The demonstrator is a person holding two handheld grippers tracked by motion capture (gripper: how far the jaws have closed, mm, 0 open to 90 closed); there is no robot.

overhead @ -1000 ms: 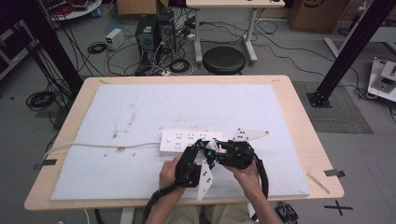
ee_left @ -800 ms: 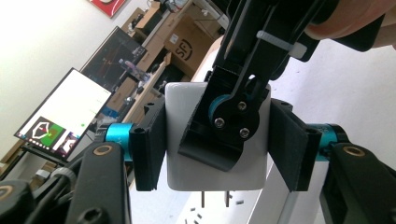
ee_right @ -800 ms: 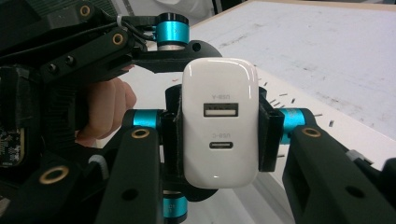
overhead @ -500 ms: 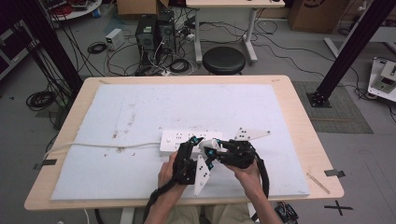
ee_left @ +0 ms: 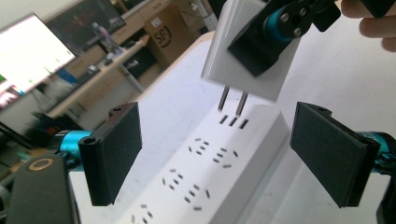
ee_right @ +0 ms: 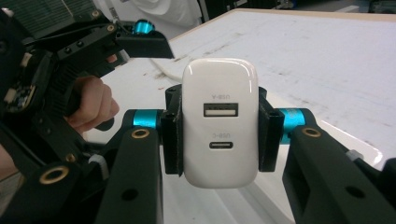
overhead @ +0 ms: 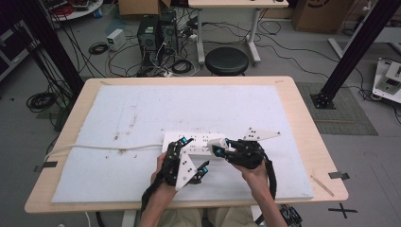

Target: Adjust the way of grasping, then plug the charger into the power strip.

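Two prongs are hovering just above the power strip (ee_left: 205, 172) as your right gripper (ee_right: 219, 121) is clamping the charger (ee_right: 219, 122), your left gripper's (ee_left: 215, 154) jaws, just opened wide, are holding nothing, and plugging in is remaining.

White charger (ee_left: 247, 46) hangs prongs-down just above power strip (ee_left: 210, 168).

One camera hangs above the near edge, looking forward and down over the whole table (overhead: 293, 90). Two more ride the hand tools, close in. All three share the white charger (overhead: 216, 144) (ee_left: 252, 51) (ee_right: 220, 121) above the power strip (overhead: 198, 142) (ee_left: 205, 172).
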